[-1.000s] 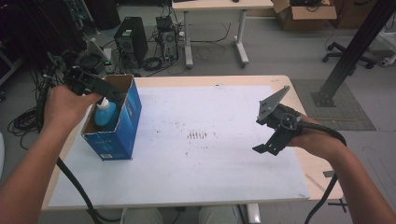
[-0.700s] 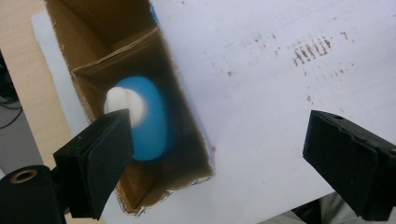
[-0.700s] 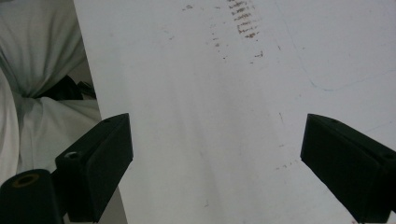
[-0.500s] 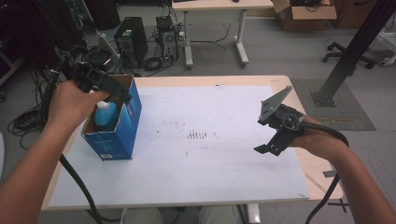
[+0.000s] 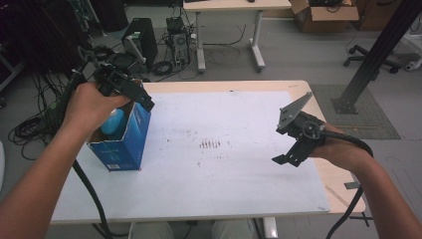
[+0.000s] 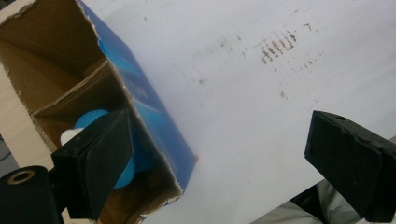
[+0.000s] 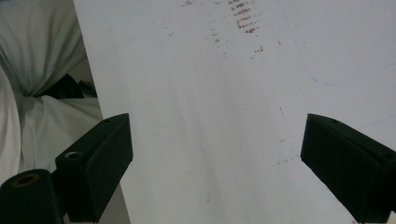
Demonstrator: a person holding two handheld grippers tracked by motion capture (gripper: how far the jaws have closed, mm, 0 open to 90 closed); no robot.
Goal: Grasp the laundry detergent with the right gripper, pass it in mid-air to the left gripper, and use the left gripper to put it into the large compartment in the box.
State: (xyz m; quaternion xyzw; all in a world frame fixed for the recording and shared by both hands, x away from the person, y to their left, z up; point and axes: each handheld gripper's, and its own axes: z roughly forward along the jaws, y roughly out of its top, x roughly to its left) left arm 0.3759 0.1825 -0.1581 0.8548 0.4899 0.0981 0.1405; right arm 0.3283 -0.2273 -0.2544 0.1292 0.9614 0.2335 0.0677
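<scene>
A blue cardboard box (image 5: 130,144) with its top torn open stands on the left of the white table sheet (image 5: 224,179). Inside it lies a light blue bottle (image 5: 112,122) with a white cap. My left gripper (image 5: 140,99) hovers over the box's far rim, open and holding nothing. In the left gripper view the box (image 6: 156,123) and the bottle (image 6: 92,120) lie beside the left jaw, and the gripper (image 6: 219,163) gapes wide above the sheet. My right gripper (image 5: 287,152) hangs open over the right side of the table. Bare sheet lies between its jaws (image 7: 215,163).
Brown smudge marks (image 5: 210,144) dot the middle of the sheet. The table's wooden edge (image 5: 343,189) runs close to the right hand. Behind the table are computer towers (image 5: 142,42), cables, another desk and a black post (image 5: 378,55). The person's light clothing (image 7: 42,79) is below the near edge.
The left hand and its gripper have shifted slightly right over the box. The bottle stays inside the box. The right gripper has barely moved.
</scene>
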